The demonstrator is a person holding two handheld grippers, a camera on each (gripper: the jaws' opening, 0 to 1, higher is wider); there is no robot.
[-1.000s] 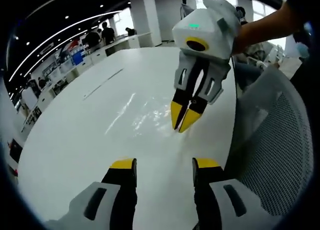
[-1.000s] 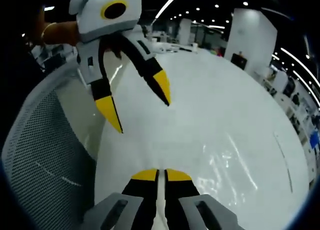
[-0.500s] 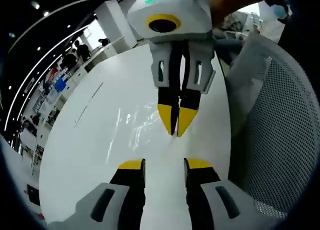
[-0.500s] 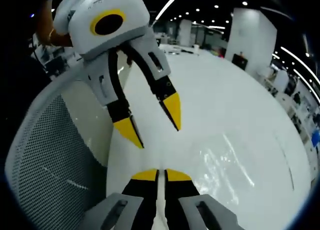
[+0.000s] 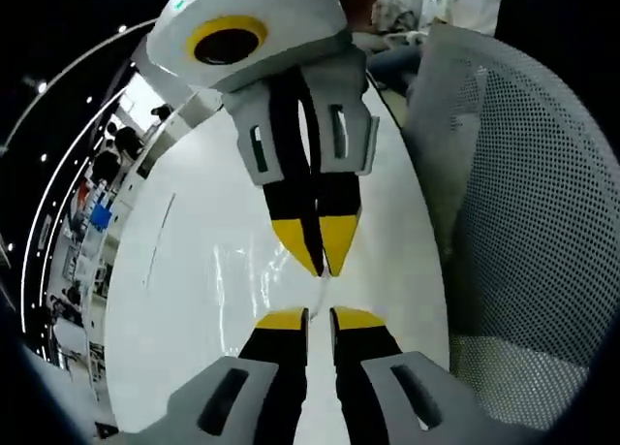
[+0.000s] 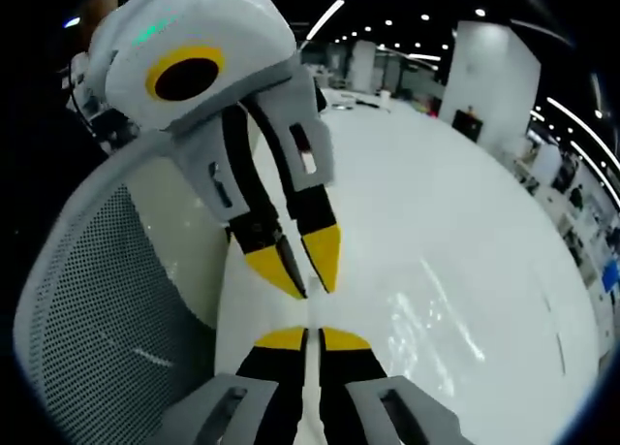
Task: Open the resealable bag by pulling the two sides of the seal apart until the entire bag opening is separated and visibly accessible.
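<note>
The clear resealable bag (image 5: 244,270) lies on the white table (image 5: 165,338) as faint glints, and its top edge rises as a thin pale strip between the two grippers. My left gripper (image 5: 320,319) has its jaws drawn almost together around that strip. Facing it from above, my right gripper (image 5: 316,251) is shut on the same edge. In the right gripper view, my right gripper (image 6: 312,338) pinches the pale strip of the bag (image 6: 310,392). The left gripper (image 6: 308,270) comes down from the upper left, its yellow tips close together just above.
A grey mesh chair back (image 5: 533,222) stands right beside the grippers at the table's edge, also seen as the chair (image 6: 87,319) on the left. The table (image 6: 465,203) stretches away behind. Desks and people (image 5: 102,169) are far off.
My left gripper's jaws have narrowed from wide open to almost together. The two grippers have come closer until their tips nearly meet. The right gripper stays shut on the bag.
</note>
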